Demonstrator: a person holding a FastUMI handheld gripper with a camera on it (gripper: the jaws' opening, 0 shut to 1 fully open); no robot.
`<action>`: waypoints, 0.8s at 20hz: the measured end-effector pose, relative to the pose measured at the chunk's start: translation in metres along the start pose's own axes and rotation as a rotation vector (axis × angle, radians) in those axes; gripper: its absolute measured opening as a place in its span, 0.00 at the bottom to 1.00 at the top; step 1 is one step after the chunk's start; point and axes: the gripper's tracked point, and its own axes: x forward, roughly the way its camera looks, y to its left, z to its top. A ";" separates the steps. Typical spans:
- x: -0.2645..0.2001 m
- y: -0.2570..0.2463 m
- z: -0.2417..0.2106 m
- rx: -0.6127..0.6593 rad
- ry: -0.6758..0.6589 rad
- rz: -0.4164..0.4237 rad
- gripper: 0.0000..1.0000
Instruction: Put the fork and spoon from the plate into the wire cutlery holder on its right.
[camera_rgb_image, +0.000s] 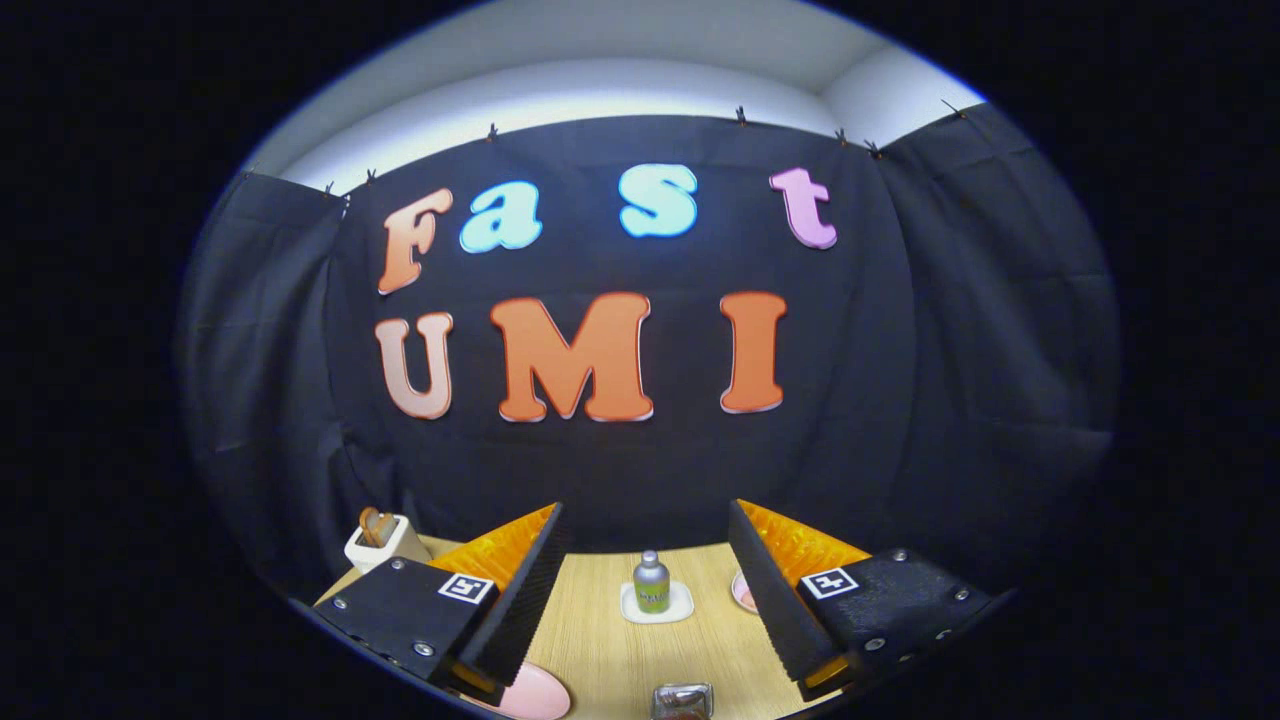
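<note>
Gripper (645, 590) spread wide at lower centre, nothing between its ribbed black pads, orange backs. Wood-grain table (600, 640) below. Small grey bottle (651, 582) on white square coaster (657, 604) between the fingers. Pink plate (530, 692) rim by left finger, bottom of frame. Shiny wire holder (683, 700) at bottom centre. White box (385, 541) lower left.

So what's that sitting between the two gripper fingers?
In the gripper view, a small silver bottle with a green label stands on a white coaster on the wooden table, beyond the open gripper, touching neither finger.
</note>
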 end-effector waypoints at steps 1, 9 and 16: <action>0.002 0.005 0.012 -0.002 -0.032 0.002 0.96; -0.005 0.009 0.055 -0.013 -0.223 0.008 0.97; -0.009 0.007 0.065 -0.004 -0.283 -0.020 0.97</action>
